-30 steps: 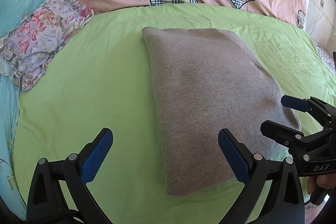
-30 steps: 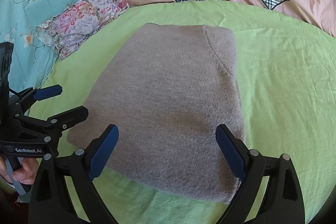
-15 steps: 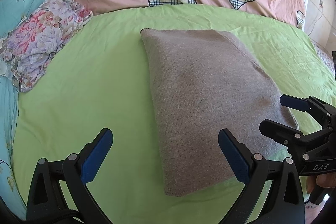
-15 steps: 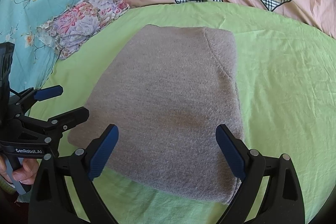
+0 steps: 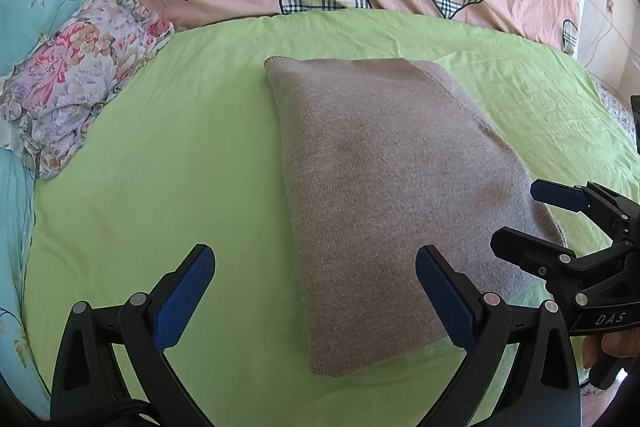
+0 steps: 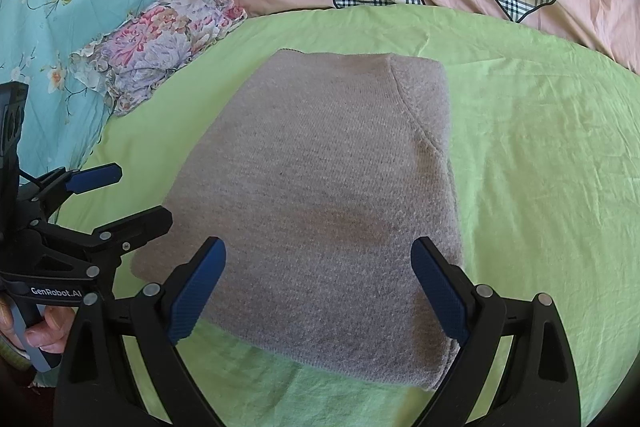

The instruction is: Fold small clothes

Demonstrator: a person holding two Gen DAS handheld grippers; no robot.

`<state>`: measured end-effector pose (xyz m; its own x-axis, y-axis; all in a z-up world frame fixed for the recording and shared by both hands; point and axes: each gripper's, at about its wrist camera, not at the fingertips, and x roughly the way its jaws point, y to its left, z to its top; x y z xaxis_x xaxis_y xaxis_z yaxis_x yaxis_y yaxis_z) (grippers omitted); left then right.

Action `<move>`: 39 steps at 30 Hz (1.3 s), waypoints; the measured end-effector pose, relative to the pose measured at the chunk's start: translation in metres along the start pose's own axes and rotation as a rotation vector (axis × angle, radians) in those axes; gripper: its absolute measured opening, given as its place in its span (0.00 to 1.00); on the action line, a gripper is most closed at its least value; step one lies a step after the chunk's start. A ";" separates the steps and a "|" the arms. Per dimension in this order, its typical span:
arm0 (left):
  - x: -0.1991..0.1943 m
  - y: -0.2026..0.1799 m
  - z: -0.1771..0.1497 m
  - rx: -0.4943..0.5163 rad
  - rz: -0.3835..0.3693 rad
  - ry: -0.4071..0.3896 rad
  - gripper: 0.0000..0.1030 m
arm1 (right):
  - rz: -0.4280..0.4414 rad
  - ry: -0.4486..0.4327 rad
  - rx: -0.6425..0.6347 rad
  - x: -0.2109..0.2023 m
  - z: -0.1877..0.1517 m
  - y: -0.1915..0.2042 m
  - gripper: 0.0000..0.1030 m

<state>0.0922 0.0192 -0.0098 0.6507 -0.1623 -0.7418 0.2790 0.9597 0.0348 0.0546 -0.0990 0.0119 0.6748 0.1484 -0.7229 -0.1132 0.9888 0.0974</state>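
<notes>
While both grippers (image 5: 316,287) (image 6: 318,285) gape empty, folded sweater (image 5: 384,195) lies near floral pillow (image 5: 76,83).

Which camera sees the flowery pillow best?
The left wrist view: the flowery pillow shows large, its pink and purple blooms clear. The right wrist view shows the same pillow smaller and farther off, near the blue bedding.

Coarse matt knit of the grey sweater (image 6: 320,195) on smooth, creased green cotton sheet (image 6: 540,147).

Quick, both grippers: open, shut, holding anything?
Left gripper: open, holding nothing.
Right gripper: open, empty, over the grey sweater.
</notes>
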 end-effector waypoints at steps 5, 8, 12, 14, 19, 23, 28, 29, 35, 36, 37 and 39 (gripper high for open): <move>-0.001 0.000 0.001 0.004 -0.002 -0.003 0.98 | 0.000 0.000 0.000 0.000 0.000 0.000 0.91; -0.001 -0.001 0.001 0.003 -0.003 -0.004 0.98 | 0.000 0.000 0.000 0.000 0.000 0.000 0.91; -0.001 -0.001 0.001 0.004 -0.002 -0.004 0.98 | 0.001 -0.001 0.000 0.000 0.001 0.000 0.91; -0.001 -0.001 0.001 0.002 -0.002 -0.003 0.98 | 0.001 -0.001 0.001 0.000 0.000 0.000 0.91; -0.002 -0.001 0.002 0.005 -0.011 -0.003 0.98 | 0.004 -0.001 0.003 0.000 0.001 -0.001 0.91; -0.002 -0.001 0.003 0.006 -0.015 -0.003 0.98 | 0.002 -0.003 0.003 -0.001 0.003 0.000 0.91; -0.002 0.000 0.003 0.002 -0.019 -0.004 0.98 | 0.002 -0.008 0.009 -0.003 0.004 0.002 0.91; -0.002 0.001 0.004 0.001 -0.020 -0.004 0.98 | 0.003 -0.009 0.010 -0.003 0.004 0.002 0.91; -0.003 0.002 0.006 -0.002 -0.023 -0.016 0.98 | -0.002 -0.013 0.013 -0.003 0.005 0.002 0.91; -0.003 0.002 0.007 0.000 -0.023 -0.017 0.98 | -0.003 -0.014 0.012 -0.003 0.006 0.001 0.91; -0.003 0.002 0.007 0.001 -0.021 -0.017 0.98 | -0.004 -0.014 0.013 -0.003 0.006 0.002 0.91; -0.002 0.001 0.008 0.004 -0.022 -0.020 0.98 | -0.002 -0.016 0.015 -0.003 0.006 0.002 0.91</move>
<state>0.0969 0.0190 -0.0026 0.6581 -0.1880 -0.7291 0.2965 0.9548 0.0214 0.0569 -0.0977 0.0183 0.6863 0.1463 -0.7124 -0.1005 0.9892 0.1063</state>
